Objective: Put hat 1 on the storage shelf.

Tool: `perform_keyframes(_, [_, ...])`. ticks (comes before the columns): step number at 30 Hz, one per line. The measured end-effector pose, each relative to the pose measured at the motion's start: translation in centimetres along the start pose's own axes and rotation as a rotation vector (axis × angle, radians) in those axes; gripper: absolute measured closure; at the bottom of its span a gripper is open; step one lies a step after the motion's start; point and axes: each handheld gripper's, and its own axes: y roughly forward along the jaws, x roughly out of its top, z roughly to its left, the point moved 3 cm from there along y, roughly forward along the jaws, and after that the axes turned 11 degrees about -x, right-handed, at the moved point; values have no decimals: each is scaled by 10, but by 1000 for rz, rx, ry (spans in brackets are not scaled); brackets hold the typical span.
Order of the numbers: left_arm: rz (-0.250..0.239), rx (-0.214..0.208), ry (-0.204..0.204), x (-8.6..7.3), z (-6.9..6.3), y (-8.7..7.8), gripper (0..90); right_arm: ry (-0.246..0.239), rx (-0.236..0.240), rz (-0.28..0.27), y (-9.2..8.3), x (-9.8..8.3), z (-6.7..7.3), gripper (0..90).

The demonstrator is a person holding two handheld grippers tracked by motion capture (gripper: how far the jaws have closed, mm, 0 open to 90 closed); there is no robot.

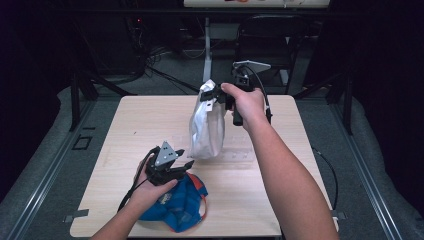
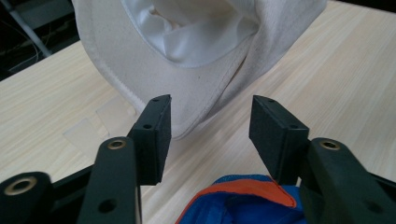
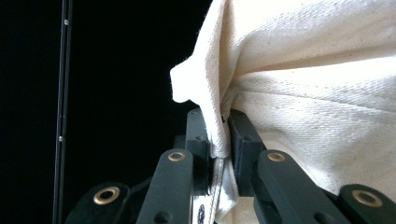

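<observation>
Grip on the cream-white cotton cap (image 1: pixel 206 127) comes from the right gripper (image 1: pixel 216 95), its jaws clenched on a fold of the cloth, so the cap hangs above the middle of the light wooden desk (image 1: pixel 125 130), hollow side toward the near edge. Left gripper (image 1: pixel 181 165) hovers with jaws spread and nothing between them, just above the blue cloth cap with orange trim (image 1: pixel 182 202) lying by the near edge. Step in hand looks like bringing the 2 caps together; next, the left gripper likely must close on a cap's rim.
</observation>
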Motion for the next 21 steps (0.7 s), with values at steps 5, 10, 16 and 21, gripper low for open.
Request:
perform_keyframes(5, [37,-3,-18,-1,1,8,566,-5,-3,-2,2,-1,2,805])
perform_keyframes(10, [21,-2,-27,1,0,13,625,-14,-4,-2,2,-1,3,804])
perform_keyframes(16, [37,2,-37,0,2,17,690,-18,-9,-4,2,-3,2,804])
perform_keyframes(21, [37,6,-21,0,3,15,756,-14,-14,-12,2,-3,3,805])
